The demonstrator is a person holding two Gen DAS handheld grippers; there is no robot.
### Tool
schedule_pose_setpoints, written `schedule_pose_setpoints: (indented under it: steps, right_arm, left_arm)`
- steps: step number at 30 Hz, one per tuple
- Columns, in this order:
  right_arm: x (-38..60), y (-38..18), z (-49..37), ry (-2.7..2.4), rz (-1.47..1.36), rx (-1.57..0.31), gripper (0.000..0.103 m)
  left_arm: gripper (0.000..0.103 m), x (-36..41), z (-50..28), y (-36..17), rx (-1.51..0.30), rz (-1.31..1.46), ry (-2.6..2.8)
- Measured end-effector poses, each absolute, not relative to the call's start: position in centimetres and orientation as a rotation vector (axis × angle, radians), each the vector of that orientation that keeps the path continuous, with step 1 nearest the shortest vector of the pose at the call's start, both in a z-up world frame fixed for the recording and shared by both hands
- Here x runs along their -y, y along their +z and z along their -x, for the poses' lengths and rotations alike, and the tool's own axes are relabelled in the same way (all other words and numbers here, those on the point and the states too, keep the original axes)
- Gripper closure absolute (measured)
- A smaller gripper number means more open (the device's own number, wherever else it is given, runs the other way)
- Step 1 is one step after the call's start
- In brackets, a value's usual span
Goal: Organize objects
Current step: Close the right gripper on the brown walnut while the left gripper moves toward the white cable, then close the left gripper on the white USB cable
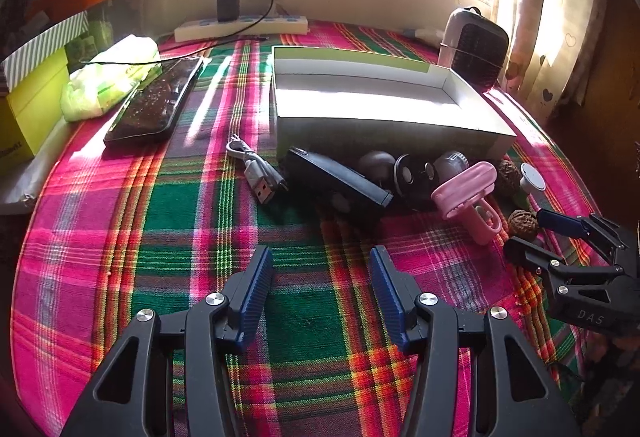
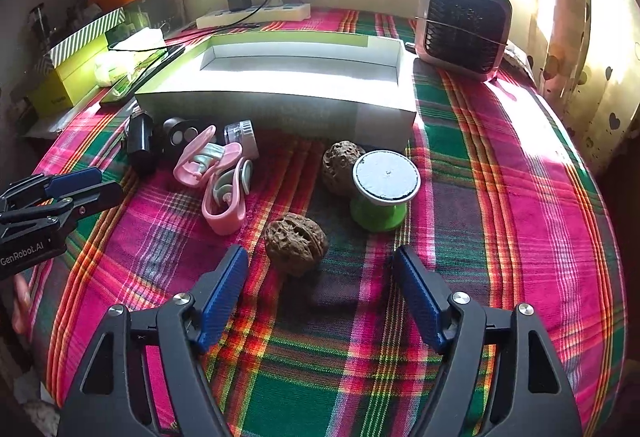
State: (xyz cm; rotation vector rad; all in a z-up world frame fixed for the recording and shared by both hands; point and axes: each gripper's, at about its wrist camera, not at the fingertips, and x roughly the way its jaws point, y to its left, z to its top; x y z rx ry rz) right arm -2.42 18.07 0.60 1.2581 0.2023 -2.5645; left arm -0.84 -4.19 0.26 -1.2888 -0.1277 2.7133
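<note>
Left wrist view
Left tool (image 1: 321, 273): jaws spread wide, nothing between them; black angular arms, ribbed blue pads.
Tabletop (image 1: 160, 221): covered by woven plaid cloth in pink, green and orange.
Cardboard box (image 1: 384, 105): shallow open rectangle, white inside, green strip on the far wall.
USB cable (image 1: 256, 173): coiled white cord, metal plug, left of the box front.
Black device (image 1: 340, 177): smooth oblong body lying against the box front.
Pink clips (image 1: 468, 193): glossy moulded plastic, right of the black device.
Keyboard (image 1: 156, 101): flat, dark, glossy, far left.
Right tool (image 1: 532, 237): at the right edge, near one walnut; gap between its fingers not readable from here.

Right wrist view
Right tool (image 2: 320, 269): jaws parted, gripping nothing.
Near walnut (image 2: 295, 239): brown, deeply wrinkled shell, just ahead of the pads, touching neither.
Far walnut (image 2: 340, 167): same texture, beside the spool and near the box front.
Green spool (image 2: 382, 193): flared plastic body, flat round white top.
Desk fan (image 2: 464, 23): rounded square casing, dark slatted grille, behind the box.
</note>
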Motion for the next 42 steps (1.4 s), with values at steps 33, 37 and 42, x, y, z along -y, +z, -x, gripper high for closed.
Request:
schedule_pose_setpoints:
  steps: [33,37,42]
  right_arm:
    - [-17.1,0.8,3.4,-2.530,-1.215,-0.201,0.072]
    - [-17.0,0.9,3.5,-2.531,-1.217,-0.198,0.072]
    - [-17.0,0.9,3.6,-2.532,-1.218,-0.202,0.072]
  left_arm:
    - [0.053,7.9,7.5,0.5,0.242,1.382,2.800]
    - [0.053,7.8,7.7,0.5,0.193,1.401,2.809]
    - [0.053,7.9,7.3,0.4,0.048,1.438,2.847]
